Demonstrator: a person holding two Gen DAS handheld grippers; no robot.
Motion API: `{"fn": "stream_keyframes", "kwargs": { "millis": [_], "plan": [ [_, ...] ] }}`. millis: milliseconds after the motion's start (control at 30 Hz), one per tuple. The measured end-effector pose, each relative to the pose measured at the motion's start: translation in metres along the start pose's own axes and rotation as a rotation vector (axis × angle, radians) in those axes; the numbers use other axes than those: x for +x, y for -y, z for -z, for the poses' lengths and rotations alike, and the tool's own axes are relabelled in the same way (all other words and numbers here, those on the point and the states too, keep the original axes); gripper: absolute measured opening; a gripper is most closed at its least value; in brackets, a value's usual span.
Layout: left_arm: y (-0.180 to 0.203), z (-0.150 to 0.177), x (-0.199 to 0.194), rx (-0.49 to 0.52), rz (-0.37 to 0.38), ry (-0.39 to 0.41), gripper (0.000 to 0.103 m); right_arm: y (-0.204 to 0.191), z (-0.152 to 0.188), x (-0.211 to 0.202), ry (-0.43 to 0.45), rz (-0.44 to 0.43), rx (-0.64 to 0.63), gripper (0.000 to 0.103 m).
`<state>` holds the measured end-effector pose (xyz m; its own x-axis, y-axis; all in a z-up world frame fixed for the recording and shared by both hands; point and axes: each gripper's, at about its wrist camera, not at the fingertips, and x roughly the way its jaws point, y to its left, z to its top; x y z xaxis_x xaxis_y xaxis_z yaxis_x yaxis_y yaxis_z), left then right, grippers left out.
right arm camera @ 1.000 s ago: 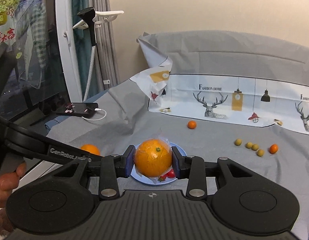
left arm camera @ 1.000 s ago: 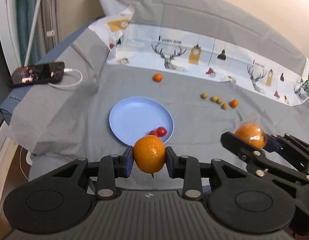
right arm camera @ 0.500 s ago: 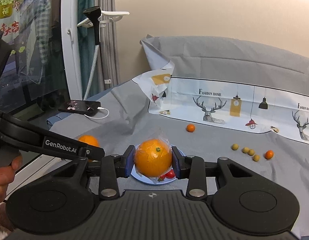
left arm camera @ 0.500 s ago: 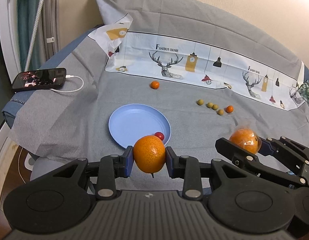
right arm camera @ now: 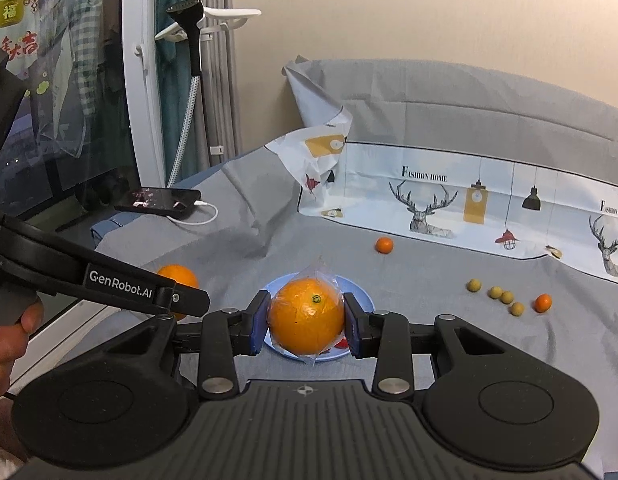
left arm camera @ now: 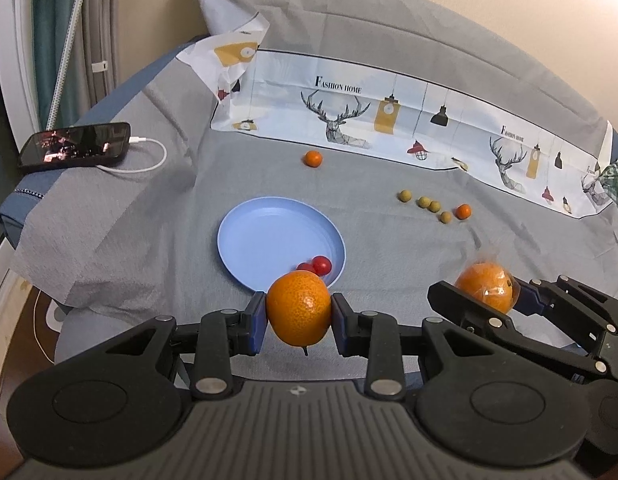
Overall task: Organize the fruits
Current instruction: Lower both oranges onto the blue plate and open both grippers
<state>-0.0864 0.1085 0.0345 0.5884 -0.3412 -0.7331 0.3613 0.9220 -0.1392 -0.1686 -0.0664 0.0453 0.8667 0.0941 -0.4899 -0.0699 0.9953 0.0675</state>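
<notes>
Grey cloth (left arm camera: 389,248) is draped over a soft surface, on which the blue plate (left arm camera: 265,236) may sit unevenly. A bare orange (left arm camera: 299,312) is clamped in the left gripper (left arm camera: 299,314) and a film-wrapped orange (right arm camera: 307,320) in the right gripper (right arm camera: 307,322), both above the plate's near rim. If either is released there, it may roll off or strike the cherry tomatoes (left arm camera: 317,266); the film may slip in the pads.
</notes>
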Motion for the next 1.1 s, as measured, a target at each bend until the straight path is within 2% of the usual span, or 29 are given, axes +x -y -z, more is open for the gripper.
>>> {"fn": "stream_keyframes", "kwargs": {
  "millis": [333,567,1100],
  "plan": [
    [-0.012,-0.014,0.031,-0.026,-0.018,-0.049,0.037,0.007,0.004,0.028,-0.060,0.013,-0.011,0.040],
    [-0.024,-0.035,0.073,-0.048,-0.033,-0.101,0.037,0.011,0.005,0.068,-0.127,0.010,-0.024,0.040],
    [-0.040,-0.090,0.228,-0.045,-0.092,-0.260,0.037,0.056,-0.003,0.226,-0.281,0.016,0.002,0.040]
  ]
}}
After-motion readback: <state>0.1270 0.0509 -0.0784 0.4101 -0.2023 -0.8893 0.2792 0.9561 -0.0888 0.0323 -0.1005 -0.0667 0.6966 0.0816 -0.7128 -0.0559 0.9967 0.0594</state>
